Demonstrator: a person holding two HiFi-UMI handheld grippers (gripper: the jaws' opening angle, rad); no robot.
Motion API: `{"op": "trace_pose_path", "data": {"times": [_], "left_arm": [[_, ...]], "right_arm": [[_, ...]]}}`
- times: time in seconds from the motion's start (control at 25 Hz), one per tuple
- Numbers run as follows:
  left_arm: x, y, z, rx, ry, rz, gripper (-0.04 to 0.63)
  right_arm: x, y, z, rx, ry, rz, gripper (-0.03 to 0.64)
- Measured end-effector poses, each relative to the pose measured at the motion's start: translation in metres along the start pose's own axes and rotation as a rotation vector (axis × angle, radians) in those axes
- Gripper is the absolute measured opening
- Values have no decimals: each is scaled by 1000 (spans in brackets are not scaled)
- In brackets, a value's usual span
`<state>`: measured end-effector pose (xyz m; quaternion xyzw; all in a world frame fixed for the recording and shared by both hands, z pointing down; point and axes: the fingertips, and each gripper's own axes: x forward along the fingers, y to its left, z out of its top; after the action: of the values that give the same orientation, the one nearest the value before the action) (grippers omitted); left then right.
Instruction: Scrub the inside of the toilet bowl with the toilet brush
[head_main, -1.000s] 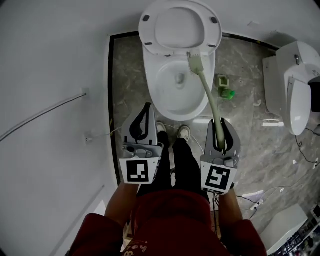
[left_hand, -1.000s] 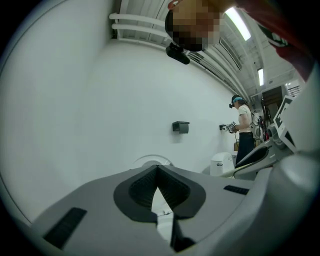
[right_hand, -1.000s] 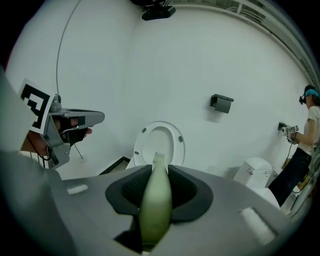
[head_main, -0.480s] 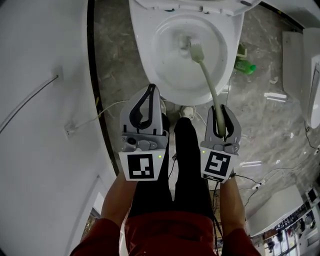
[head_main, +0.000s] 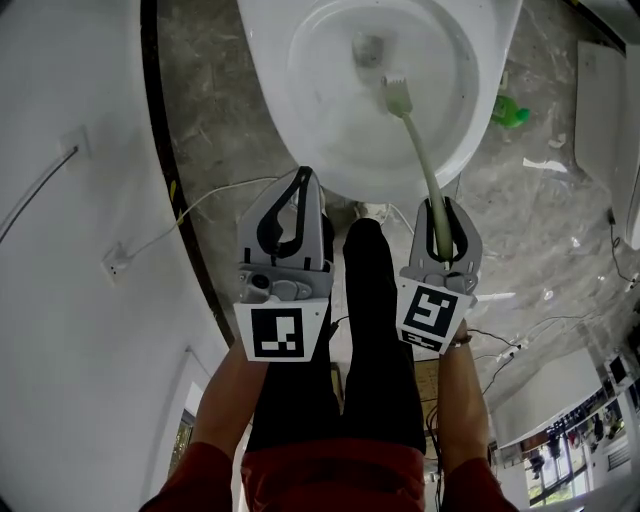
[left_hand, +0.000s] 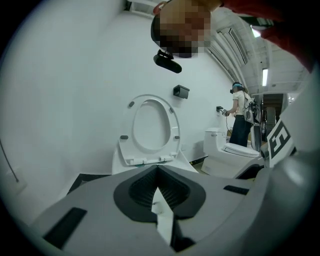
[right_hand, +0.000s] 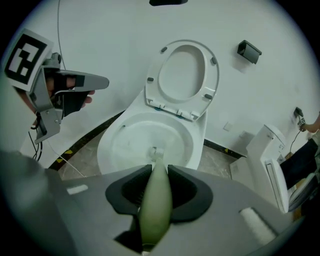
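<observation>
A white toilet bowl fills the top of the head view, with its drain near the top. My right gripper is shut on the pale green toilet brush, gripping its handle. The brush head hangs inside the bowl, just below the drain. In the right gripper view the brush handle runs out between the jaws toward the bowl, with the seat raised behind. My left gripper is shut and empty, held over the bowl's near rim; its view shows the raised seat.
A green bottle lies on the grey marble floor right of the bowl. A second white toilet stands at the far right. A white wall and cable run along the left. The person's dark legs stand between the grippers.
The view has moved closer over the bowl. The brush head has gone from the seat hinge area down into the bowl, near the drain. Both grippers keep their states.
</observation>
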<state>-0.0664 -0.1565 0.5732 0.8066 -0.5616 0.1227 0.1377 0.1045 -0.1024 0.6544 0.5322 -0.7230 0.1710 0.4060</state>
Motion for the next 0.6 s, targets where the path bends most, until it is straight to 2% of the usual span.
{"op": "trace_pose_path", "data": {"times": [0.16,0.28,0.44,0.6], "left_arm": [[6,-1,5,4,2,-13,5],[10,-1,10,11,-4,-20,5],[7,7,7,18,-4,-15,5],[5,6,5,31,-1,-18,5]], "right_arm": [[2,-19,8,-8,1,-60,110],[11,-6,2,6,19,-20,110],[23,38,2,186,18,95,110],[19,56,30,341,-13,172,112]]}}
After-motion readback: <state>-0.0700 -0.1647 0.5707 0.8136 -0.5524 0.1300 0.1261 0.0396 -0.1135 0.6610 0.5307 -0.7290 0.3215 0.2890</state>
